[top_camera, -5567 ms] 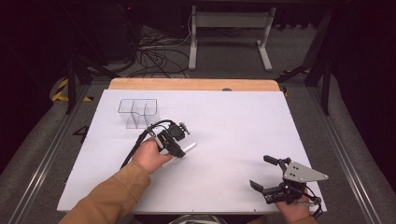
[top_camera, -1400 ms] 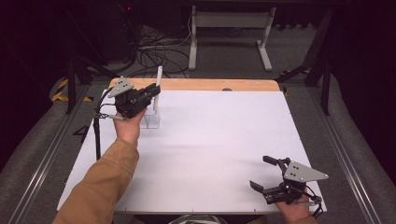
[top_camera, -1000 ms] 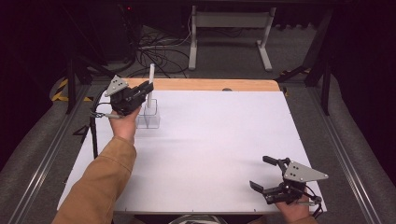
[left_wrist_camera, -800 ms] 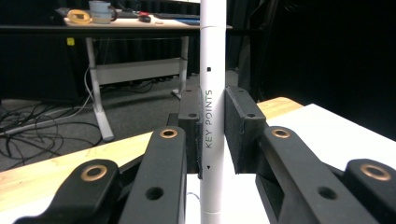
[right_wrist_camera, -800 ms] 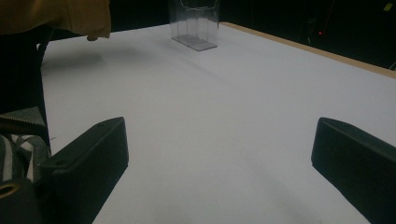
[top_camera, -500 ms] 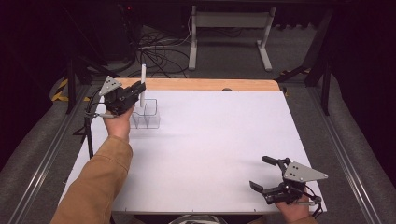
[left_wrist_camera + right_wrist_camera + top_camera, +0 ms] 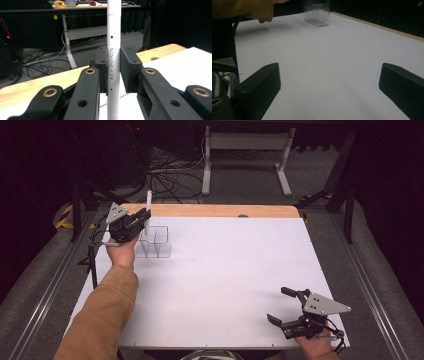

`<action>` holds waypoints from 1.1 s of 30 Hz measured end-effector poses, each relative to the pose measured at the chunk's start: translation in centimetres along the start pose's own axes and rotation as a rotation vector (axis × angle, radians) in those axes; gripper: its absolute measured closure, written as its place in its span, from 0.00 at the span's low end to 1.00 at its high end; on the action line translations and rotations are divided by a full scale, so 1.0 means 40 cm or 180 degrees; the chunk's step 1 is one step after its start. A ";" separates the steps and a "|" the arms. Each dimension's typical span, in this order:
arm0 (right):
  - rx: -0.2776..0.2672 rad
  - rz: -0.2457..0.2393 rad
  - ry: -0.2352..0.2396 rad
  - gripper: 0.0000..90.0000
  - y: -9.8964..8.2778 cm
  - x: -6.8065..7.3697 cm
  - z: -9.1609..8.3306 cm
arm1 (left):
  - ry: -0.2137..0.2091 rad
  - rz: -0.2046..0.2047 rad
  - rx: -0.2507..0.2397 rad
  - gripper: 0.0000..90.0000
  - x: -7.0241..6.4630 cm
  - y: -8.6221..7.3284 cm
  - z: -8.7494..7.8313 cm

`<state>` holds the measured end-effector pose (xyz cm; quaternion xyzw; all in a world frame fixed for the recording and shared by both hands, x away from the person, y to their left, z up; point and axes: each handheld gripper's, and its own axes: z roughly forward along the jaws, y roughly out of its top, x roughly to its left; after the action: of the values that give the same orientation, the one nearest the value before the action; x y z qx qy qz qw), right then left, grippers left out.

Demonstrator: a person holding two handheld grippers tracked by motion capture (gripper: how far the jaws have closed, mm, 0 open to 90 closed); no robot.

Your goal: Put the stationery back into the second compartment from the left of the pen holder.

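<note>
Since a moment ago the left gripper [image 7: 141, 219], clamped on the upright pen [image 7: 113, 57], has carried it over the clear organizer [image 7: 156, 241], so dropping it in looks next; the right gripper [image 7: 285, 309] rests open on the counter [image 7: 230, 270].

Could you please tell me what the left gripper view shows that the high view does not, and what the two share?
The left gripper view alone makes the words KEY POINTS legible on the white pen and shows the pads pressing it from both sides. The high view alone takes in the clear compartment box beside the left gripper and the open right gripper near the table's front corner. Both show the upright pen and the wooden table edge.
</note>
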<state>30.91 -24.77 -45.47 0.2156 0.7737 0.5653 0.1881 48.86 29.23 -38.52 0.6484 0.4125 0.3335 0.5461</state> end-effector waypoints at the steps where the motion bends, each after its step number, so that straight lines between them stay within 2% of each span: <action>1: 0.0002 0.0007 0.0000 0.05 0.000 0.000 0.000 | 0.0012 0.0001 0.0012 0.86 0.002 -0.002 0.001; 3: 0.0001 0.0011 0.0001 0.05 0.000 0.000 0.000 | 0.0001 -0.0038 0.0019 0.86 0.007 -0.004 0.002; 17: 0.0012 0.0009 0.0013 0.05 0.001 0.000 0.002 | -0.0049 -0.0094 0.0144 0.86 0.011 -0.029 0.001; 33: 0.0010 -0.0005 0.0026 0.05 0.001 -0.002 0.006 | -0.0110 -0.0094 0.0295 0.86 0.011 -0.060 -0.005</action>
<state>31.10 -24.60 -45.50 0.2129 0.7755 0.5648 0.1850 48.46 29.86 -40.84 0.6725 0.4275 0.2947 0.5274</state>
